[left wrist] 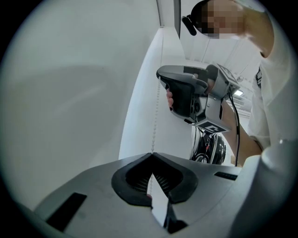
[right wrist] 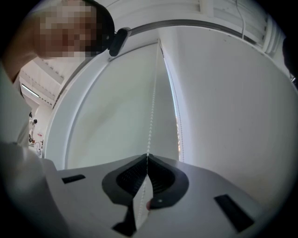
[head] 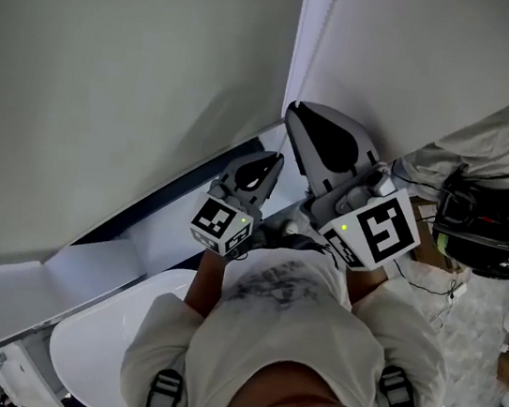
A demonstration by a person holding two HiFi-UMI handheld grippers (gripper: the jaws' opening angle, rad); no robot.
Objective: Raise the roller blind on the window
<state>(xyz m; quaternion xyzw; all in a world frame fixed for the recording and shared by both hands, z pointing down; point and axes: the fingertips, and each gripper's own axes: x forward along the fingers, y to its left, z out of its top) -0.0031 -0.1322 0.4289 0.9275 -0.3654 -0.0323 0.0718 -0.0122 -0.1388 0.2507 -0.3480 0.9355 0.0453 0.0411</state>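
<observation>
Entry, mid-haul on the chain:
- My left tool [left wrist: 152, 154]: jaws pinched together on the bead chain [left wrist: 154, 124], low centre of its view.
- My right tool [right wrist: 147, 155]: likewise clamped on that chain, seemingly higher up.
- Roller blind [head: 111, 82]: fills the head view's left, apparently down over the window.
- Next, I judge — one tool lets go and regrips, then a steady pull.

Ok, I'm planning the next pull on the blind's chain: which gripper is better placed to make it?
Right, probably. Both grippers' jaws are shut on the bead chain, but the right gripper grips higher than the left gripper, so it has more room to pull down.
</observation>
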